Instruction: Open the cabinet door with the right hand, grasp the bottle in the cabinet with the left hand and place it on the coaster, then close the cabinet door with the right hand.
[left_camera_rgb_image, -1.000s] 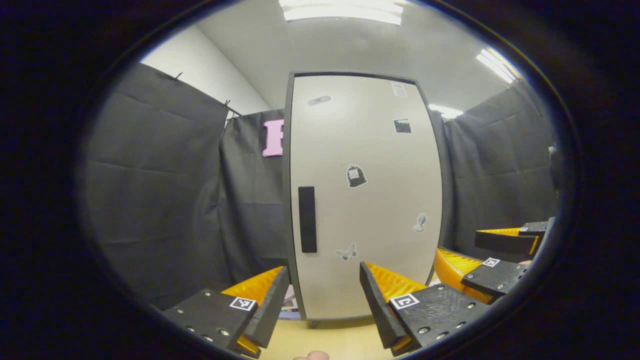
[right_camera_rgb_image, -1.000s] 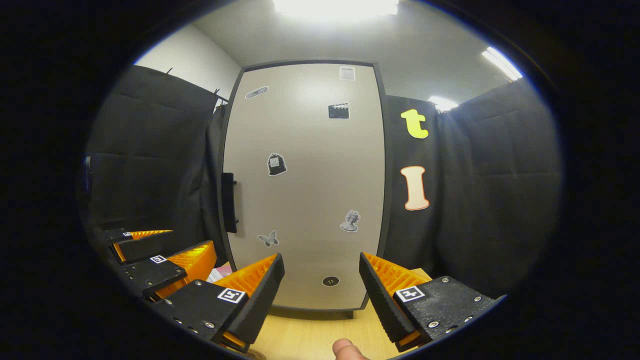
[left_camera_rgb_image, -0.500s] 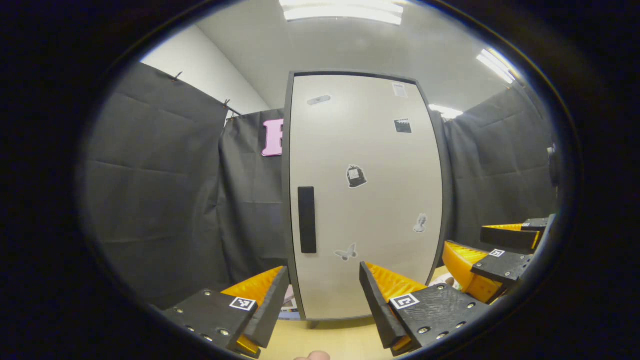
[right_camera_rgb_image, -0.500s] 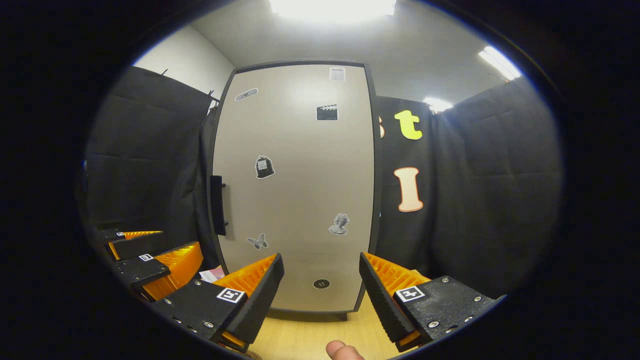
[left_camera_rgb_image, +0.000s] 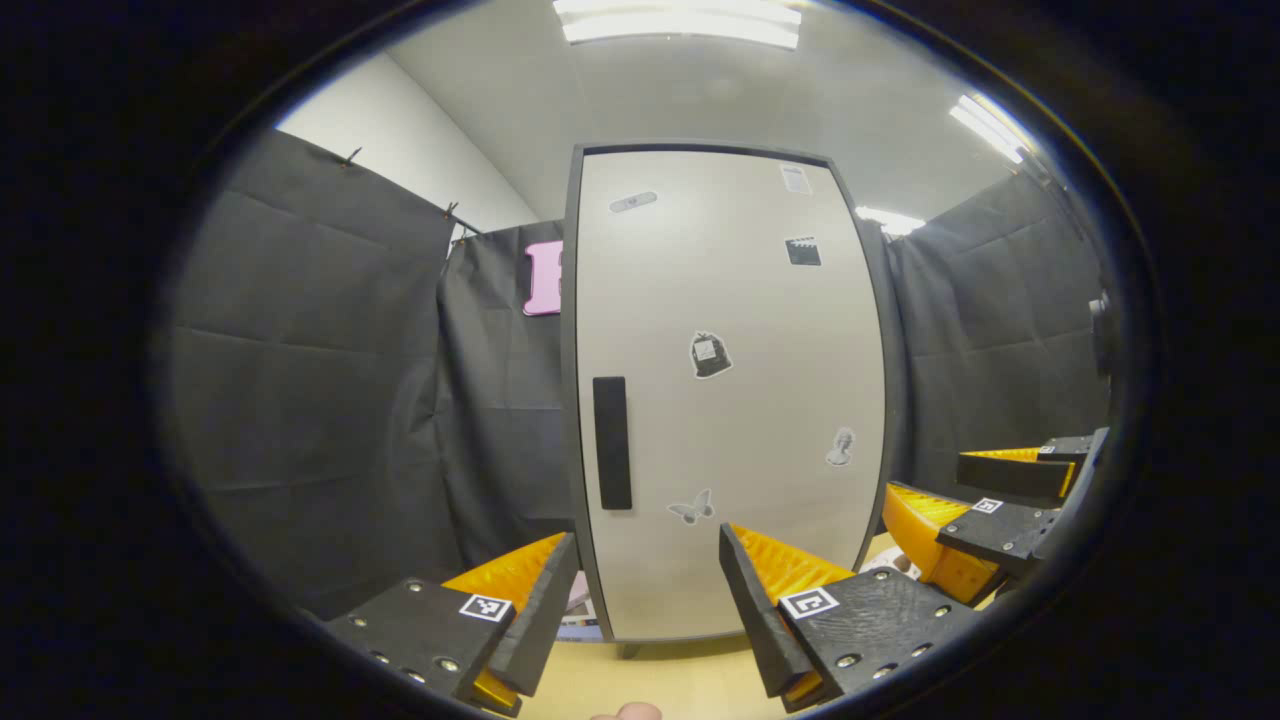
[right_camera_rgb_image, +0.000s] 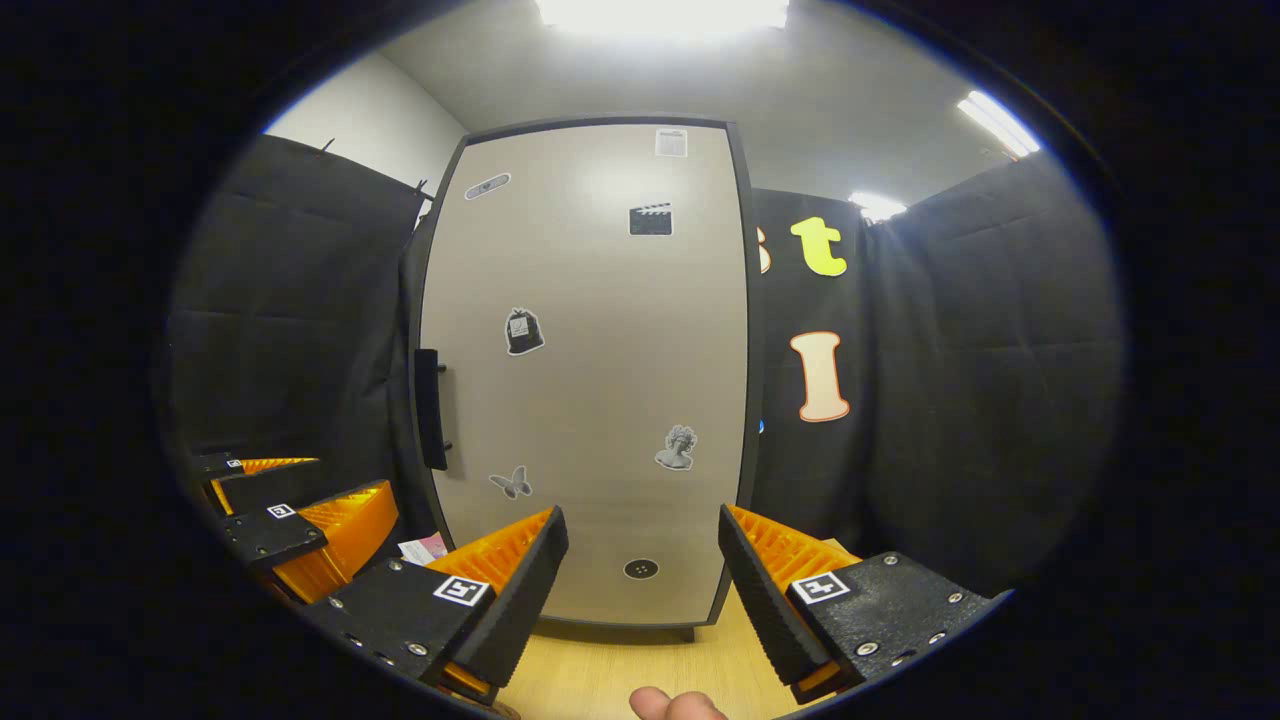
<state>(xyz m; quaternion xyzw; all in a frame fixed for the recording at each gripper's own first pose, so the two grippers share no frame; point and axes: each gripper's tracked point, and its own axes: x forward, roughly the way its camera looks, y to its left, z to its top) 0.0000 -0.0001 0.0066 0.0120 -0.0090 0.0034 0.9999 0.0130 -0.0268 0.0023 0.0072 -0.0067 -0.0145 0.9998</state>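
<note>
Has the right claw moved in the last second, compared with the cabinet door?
Yes. In the right gripper view the cabinet door and its handle have slid leftward, so the right claw has swung rightward.

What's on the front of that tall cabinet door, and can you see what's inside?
The cabinet door carries a dark handle and several small stickers, including a butterfly. The door is shut, so whatever is inside is hidden.

My gripper (left_camera_rgb_image: 648, 590) is spread wide with nothing between its fingers; the closed cabinet door (left_camera_rgb_image: 730, 400) stands straight ahead, its handle (left_camera_rgb_image: 612, 442) left of centre.
</note>
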